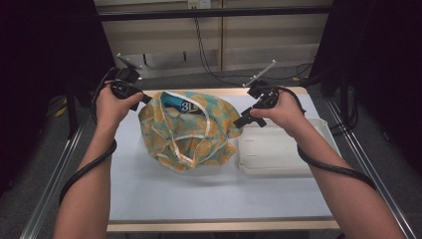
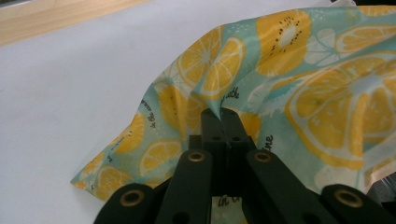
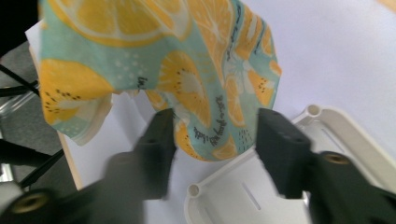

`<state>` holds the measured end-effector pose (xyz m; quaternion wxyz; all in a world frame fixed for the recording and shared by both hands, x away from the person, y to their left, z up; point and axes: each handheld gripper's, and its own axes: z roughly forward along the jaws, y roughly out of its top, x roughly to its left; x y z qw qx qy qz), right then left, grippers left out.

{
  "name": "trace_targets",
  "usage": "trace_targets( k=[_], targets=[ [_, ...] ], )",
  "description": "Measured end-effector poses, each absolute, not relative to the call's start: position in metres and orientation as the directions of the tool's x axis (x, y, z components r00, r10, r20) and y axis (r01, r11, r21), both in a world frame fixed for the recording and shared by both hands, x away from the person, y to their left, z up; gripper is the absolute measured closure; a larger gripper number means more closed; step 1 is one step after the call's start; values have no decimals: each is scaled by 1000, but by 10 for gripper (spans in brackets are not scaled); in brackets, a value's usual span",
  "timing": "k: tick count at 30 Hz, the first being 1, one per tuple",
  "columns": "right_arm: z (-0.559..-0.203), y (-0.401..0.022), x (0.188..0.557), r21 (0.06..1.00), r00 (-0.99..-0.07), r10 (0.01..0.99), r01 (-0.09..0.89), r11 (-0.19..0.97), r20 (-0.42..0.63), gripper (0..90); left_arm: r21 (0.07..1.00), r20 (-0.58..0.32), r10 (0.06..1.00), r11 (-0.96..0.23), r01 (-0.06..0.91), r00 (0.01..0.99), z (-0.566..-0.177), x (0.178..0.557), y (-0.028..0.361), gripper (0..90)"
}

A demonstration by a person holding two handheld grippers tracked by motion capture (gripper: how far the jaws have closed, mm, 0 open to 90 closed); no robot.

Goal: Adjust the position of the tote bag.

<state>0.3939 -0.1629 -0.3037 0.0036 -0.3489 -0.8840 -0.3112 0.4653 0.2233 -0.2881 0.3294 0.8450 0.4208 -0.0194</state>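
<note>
left gripper [image 2: 223,122]: in the left gripper view its two black jaws meet at the centre of the frame, pinched tight on a fold of the lemon-print bag [image 2: 289,93]. the cloth peaks up just where the tips clamp it. in the high view this gripper [image 1: 145,98] sits at the upper left edge of the bag [image 1: 191,132], gripped in the person's left hand [image 1: 112,107].

right gripper [image 3: 215,133]: jaws stand well apart. the bag's lower edge [image 3: 219,135] hangs in the gap between them, and no pad presses on it. the left jaw in that view is blurred, so contact at its tip is hard to judge. in the high view the right gripper [image 1: 242,120] sits at the right edge of the bag, held by the right hand [image 1: 281,112].

the bag lies bunched at the centre of the table [image 1: 199,194] in the high view, mouth open toward the camera, pale trim along the rim. a blue item [image 1: 184,104] with white lettering shows inside at the top, mostly covered by cloth; its lettering is cut off.

a white tray [image 1: 278,152] lies just right of the bag, touching or very near it; the right forearm crosses part of its rim. in the right gripper view the tray [image 3: 233,196] fills the lower middle, its far end cut off by the frame.
</note>
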Motion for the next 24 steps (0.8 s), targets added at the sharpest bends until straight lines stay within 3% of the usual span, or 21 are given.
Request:
trace_targets(
  k=[2, 3, 6, 14, 15, 17, 18, 20, 21, 24],
  targets=[
    [-299, -162, 392, 550, -764, 611, 607, 573, 206, 392, 534, -309, 698, -435, 725, 646, -287, 464, 224, 900],
    [-292, -161, 389, 560, -757, 623, 609, 561, 199, 332, 535, -311, 698, -432, 726, 644, -288, 464, 225, 900],
    [-280, -158, 385, 569, -766, 618, 591, 571, 175, 304, 528, -306, 700, -439, 727, 645, -287, 463, 227, 900],
    [-269, -142, 390, 593, -784, 599, 563, 576, 163, 328, 521, -302, 702, -444, 729, 644, -284, 463, 224, 900],
    [-267, -136, 393, 598, -792, 592, 548, 585, 146, 463, 523, -292, 701, -453, 722, 651, -285, 463, 223, 900],
    [-267, -135, 394, 600, -797, 586, 543, 587, 147, 492, 529, -308, 715, -419, 738, 627, -286, 462, 221, 900],
    [-267, -132, 396, 608, -797, 582, 544, 579, 159, 637, 524, -305, 707, -435, 732, 638, -286, 463, 222, 900],
    [-267, -130, 397, 597, -797, 581, 549, 584, 164, 712, 520, -298, 701, -450, 726, 648, -286, 465, 223, 900],
    [-267, -130, 397, 599, -794, 584, 555, 578, 172, 818, 523, -295, 701, -450, 724, 649, -287, 465, 224, 900],
    [-264, -132, 398, 595, -790, 581, 567, 570, 197, 900, 519, -292, 697, -460, 721, 655, -287, 467, 225, 900]
  ],
)
